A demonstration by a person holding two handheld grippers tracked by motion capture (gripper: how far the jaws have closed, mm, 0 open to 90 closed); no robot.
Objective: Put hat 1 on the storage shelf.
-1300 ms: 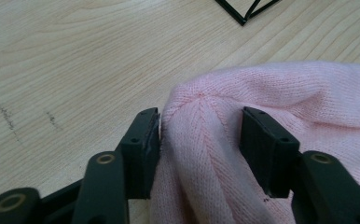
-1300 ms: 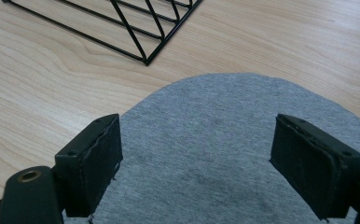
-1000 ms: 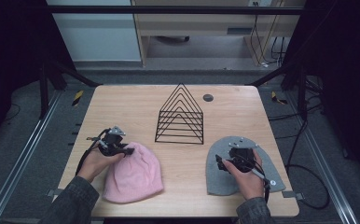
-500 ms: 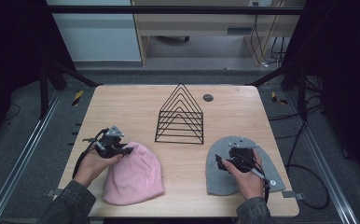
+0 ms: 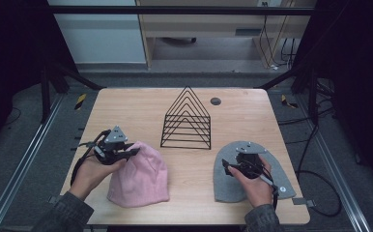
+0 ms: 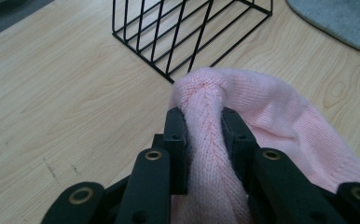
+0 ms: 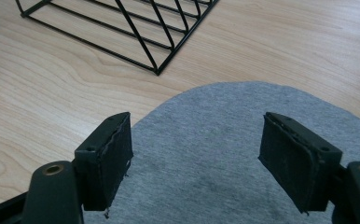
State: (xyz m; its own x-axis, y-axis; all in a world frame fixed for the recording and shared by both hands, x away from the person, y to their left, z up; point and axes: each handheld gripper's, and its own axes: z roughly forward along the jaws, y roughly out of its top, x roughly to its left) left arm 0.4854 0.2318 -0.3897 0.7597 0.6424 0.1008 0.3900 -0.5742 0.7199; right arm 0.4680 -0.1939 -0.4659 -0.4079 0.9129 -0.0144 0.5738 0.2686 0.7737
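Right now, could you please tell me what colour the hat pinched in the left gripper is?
The hat is pale pink knit, shown best in the left gripper view.

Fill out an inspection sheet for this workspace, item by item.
Surface: light wooden table, bare around the items.
Job's things: pink knitted beanie, a fold at its crown pinched; grey fabric beanie lying flat.
Clutter: black wire triangular rack at centre; small dark round disc behind it.
Grippers: left gripper shut on the pink beanie's crown; right gripper open over the grey beanie, jaws just closing a little, pads not pressing.
Cables: black cables trail from each gripper and off the table's right edge.
Surroundings: grey floor, dark metal frame, cabinet behind.
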